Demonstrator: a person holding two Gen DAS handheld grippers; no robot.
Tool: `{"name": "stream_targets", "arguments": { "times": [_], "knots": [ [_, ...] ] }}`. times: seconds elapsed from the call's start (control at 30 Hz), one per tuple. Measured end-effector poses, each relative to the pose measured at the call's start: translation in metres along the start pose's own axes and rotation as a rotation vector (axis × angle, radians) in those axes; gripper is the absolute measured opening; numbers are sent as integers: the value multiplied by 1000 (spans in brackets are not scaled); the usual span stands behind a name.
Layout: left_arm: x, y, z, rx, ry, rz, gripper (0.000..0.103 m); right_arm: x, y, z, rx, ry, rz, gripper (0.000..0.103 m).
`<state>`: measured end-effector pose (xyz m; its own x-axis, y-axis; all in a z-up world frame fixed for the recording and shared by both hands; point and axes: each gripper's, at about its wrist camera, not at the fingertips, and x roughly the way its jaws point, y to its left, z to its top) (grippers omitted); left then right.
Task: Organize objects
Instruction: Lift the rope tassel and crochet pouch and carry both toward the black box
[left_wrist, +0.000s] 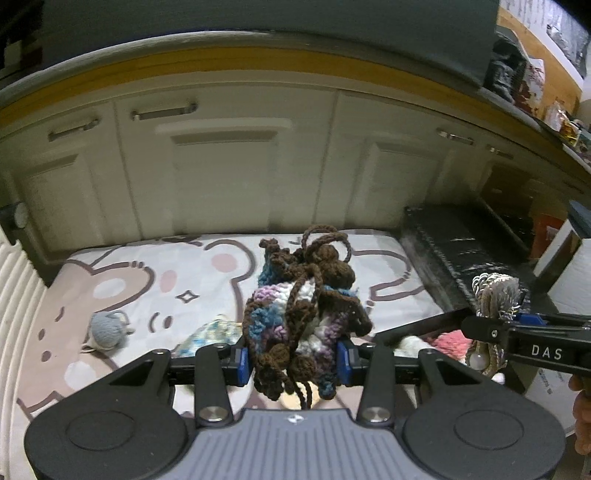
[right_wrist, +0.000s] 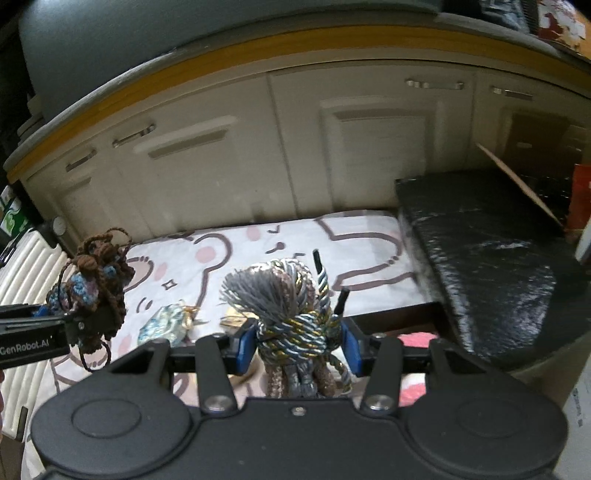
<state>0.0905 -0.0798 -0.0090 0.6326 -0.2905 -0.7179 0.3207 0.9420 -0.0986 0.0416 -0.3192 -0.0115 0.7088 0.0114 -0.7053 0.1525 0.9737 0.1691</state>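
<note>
My left gripper (left_wrist: 294, 360) is shut on a crochet bundle (left_wrist: 306, 314) of brown, blue, purple and white yarn, held above a bear-print mat (left_wrist: 177, 280). The same bundle (right_wrist: 94, 284) shows at the left of the right wrist view, in the left gripper (right_wrist: 79, 326). My right gripper (right_wrist: 299, 347) is shut on a twisted rope tassel (right_wrist: 291, 306) of grey, gold and pale blue cord. That tassel (left_wrist: 495, 295) and the right gripper (left_wrist: 491, 330) appear at the right edge of the left wrist view.
On the mat lie a grey knitted ball (left_wrist: 107, 328) and a pale blue-white knitted piece (left_wrist: 212, 332). A shiny blue-gold wrapped item (right_wrist: 166, 325) lies there too. A black cushion (right_wrist: 480, 251) sits right, above a dark box rim (left_wrist: 417, 326) with pink fabric (right_wrist: 417, 338). Cream cabinet doors (left_wrist: 229, 173) stand behind.
</note>
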Motion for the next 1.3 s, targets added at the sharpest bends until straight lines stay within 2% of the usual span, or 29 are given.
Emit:
{"name": "stream_targets", "arguments": {
  "times": [0.23, 0.53, 0.67, 0.93, 1.2, 1.3],
  "knots": [
    [6, -29, 1, 19, 8, -74, 43, -4, -29, -3, 37, -4, -45, 49],
    [23, -58, -6, 15, 64, -156, 43, 17, -50, -13, 24, 84, -82, 49],
    [33, -64, -11, -34, 105, -199, 43, 31, -52, -16, 12, 124, -91, 49],
    [59, -78, -32, -202, 224, -293, 43, 61, -52, -23, -18, 213, -106, 49],
    [80, -75, -46, -348, 280, -298, 43, 74, -62, -26, 32, 246, -110, 50],
    [86, -75, -48, -366, 287, -292, 44, 74, -63, -25, 49, 236, -107, 51]
  ]
}}
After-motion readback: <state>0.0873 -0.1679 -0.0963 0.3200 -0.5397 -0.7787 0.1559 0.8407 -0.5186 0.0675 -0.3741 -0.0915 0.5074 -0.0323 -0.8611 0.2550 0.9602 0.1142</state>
